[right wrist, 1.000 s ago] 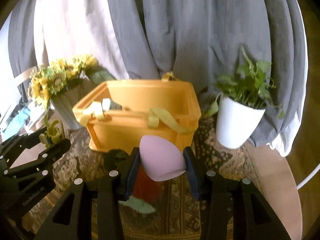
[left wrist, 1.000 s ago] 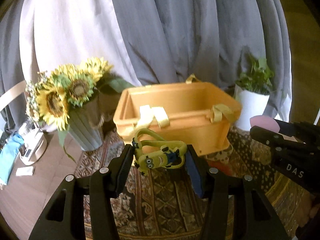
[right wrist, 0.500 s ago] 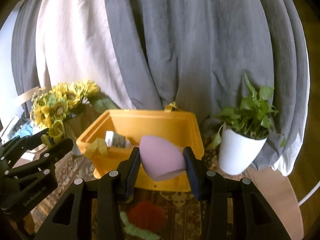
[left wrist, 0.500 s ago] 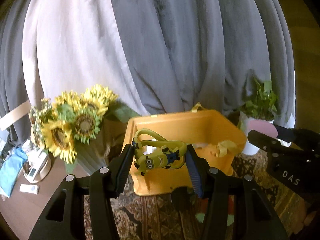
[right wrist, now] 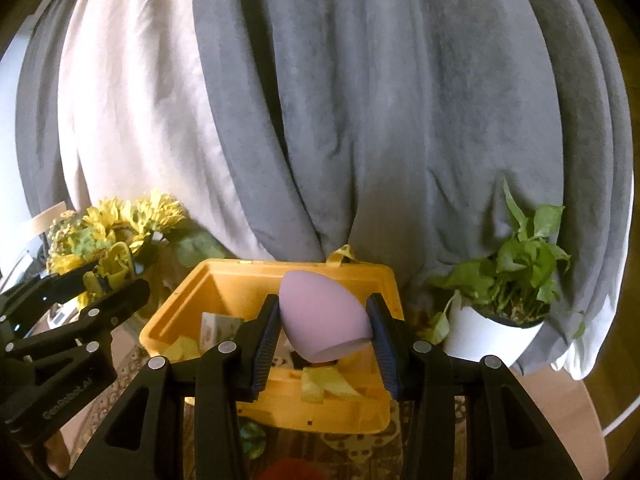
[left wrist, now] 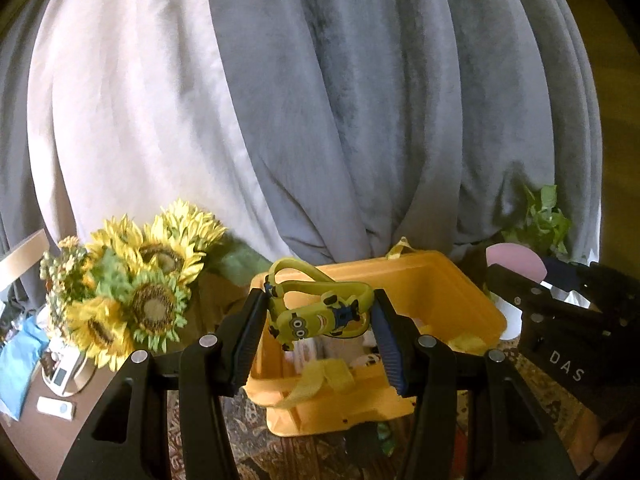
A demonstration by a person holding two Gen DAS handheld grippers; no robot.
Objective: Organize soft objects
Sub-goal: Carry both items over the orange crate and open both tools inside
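The left tongs (left wrist: 320, 320) are closed on a yellow minion toy (left wrist: 316, 318), which lies sideways between the blue pads with its strap looped above it. The toy hangs in the air in front of the open yellow box (left wrist: 452, 300), above its near left part. The right tongs (right wrist: 323, 322) grip a pink egg-shaped sponge (right wrist: 324, 316) from both sides; its pointed end is up and to the left, and its flat cut face looks down toward the near side. The sponge is also held over the yellow box (right wrist: 176, 320), near the middle of it. Inside the box some pale yellow straps (right wrist: 324, 384) and small items can be seen, but they are not clear. The box stands on a surface covered by a patterned cloth (left wrist: 256, 440). To the left of it is a bunch of sunflowers (left wrist: 136, 292), to the right a green plant in a white pot (right wrist: 488, 332). Far behind hangs a grey and white curtain (right wrist: 360, 120).
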